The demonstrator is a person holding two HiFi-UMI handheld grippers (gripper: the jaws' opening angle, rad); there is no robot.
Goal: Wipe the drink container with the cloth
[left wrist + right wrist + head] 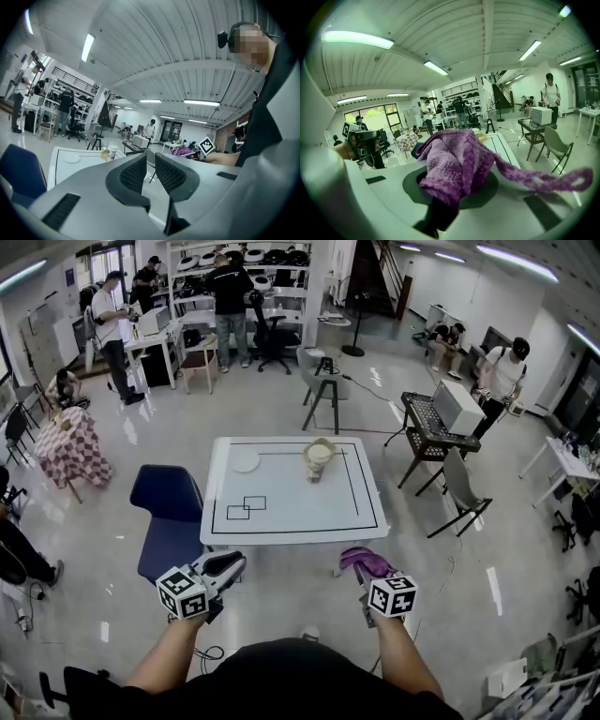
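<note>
The cream paper drink cup (319, 458) stands, upright I think, near the white desk's (281, 512) far edge. It lies ahead of the nearer right tool (364, 570), which clamps the purple knitted cloth (368, 562). The left tool (230, 565) is narrow and empty.

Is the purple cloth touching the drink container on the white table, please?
No, the purple cloth is gripped in the right tool short of the table, while the drink container stands apart on it.
</note>
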